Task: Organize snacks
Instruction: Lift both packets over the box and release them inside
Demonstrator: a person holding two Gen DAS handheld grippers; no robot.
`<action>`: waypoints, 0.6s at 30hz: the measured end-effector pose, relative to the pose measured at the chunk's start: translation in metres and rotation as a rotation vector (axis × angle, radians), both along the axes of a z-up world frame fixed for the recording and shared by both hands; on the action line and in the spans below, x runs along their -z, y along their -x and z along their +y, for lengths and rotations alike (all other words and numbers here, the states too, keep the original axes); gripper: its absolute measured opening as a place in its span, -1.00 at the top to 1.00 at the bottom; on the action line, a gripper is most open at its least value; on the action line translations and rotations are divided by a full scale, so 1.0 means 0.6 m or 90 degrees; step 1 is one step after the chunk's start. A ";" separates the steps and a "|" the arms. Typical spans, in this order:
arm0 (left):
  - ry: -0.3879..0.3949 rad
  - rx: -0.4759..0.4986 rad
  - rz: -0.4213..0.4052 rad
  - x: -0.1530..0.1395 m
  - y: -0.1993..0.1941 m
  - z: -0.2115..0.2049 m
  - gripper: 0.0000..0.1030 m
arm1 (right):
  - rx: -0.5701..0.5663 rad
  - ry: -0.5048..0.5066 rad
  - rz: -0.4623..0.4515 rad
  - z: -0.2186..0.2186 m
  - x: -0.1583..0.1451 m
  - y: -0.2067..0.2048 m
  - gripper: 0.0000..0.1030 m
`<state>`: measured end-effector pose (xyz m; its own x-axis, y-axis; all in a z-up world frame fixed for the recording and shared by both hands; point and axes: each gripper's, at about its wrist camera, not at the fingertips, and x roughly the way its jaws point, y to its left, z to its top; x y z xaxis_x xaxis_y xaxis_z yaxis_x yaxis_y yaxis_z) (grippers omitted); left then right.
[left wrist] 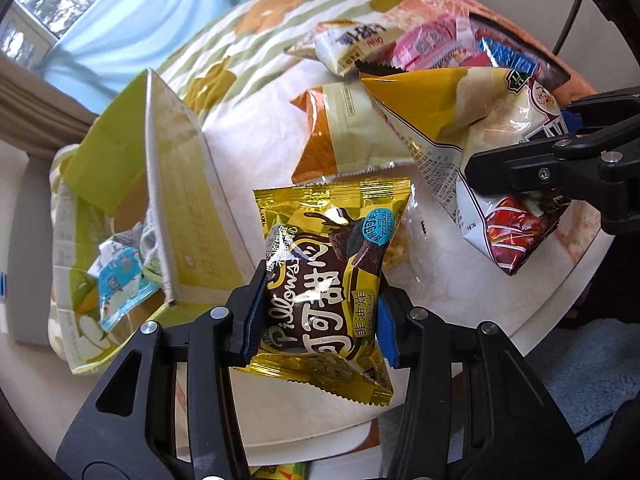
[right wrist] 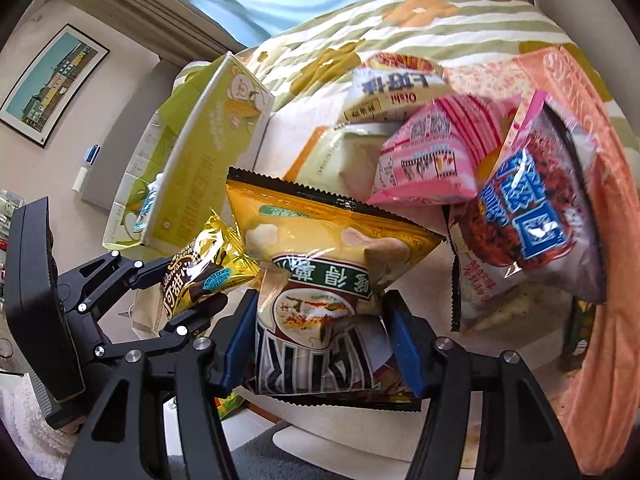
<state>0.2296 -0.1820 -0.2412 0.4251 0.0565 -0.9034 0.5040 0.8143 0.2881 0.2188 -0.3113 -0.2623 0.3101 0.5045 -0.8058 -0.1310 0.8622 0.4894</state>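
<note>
A gold cocoa "Pillows" pack [left wrist: 332,240] hangs above the white round table [left wrist: 440,320], pinched at its sides by my left gripper [left wrist: 320,308], which is shut on it. To its right, my right gripper [left wrist: 536,140] holds a big yellow chip bag [left wrist: 440,120] lifted off the table. The right wrist view shows that chip bag [right wrist: 320,248] squeezed between the blue pads of my right gripper [right wrist: 322,328]. My left gripper [right wrist: 180,292] and the gold pack [right wrist: 200,268] are at the lower left there. A green carton [left wrist: 180,184] stands open at the left, with a blue pack [left wrist: 120,284] inside.
More snacks lie at the table's far side: an orange-and-white pack [left wrist: 340,132], a white pack [right wrist: 396,88], a pink pack [right wrist: 432,152] and a blue-labelled pack [right wrist: 528,216], beside an orange plastic bag [right wrist: 600,160]. A striped quilt [left wrist: 260,32] lies beyond.
</note>
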 end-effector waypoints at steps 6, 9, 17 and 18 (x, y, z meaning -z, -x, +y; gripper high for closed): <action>0.038 -0.030 -0.044 -0.065 0.009 0.003 0.19 | -0.008 0.007 -0.042 -0.011 -0.055 0.014 -0.12; 0.063 -0.048 -0.078 -0.104 0.014 0.008 0.19 | -0.013 0.006 -0.071 -0.017 -0.086 0.019 -0.12; 0.135 -0.112 -0.134 -0.189 -0.017 0.070 0.19 | -0.052 0.031 -0.141 0.032 -0.168 -0.012 -0.12; 0.140 -0.118 -0.140 -0.196 -0.024 0.081 0.19 | -0.058 0.032 -0.149 0.044 -0.178 -0.020 -0.12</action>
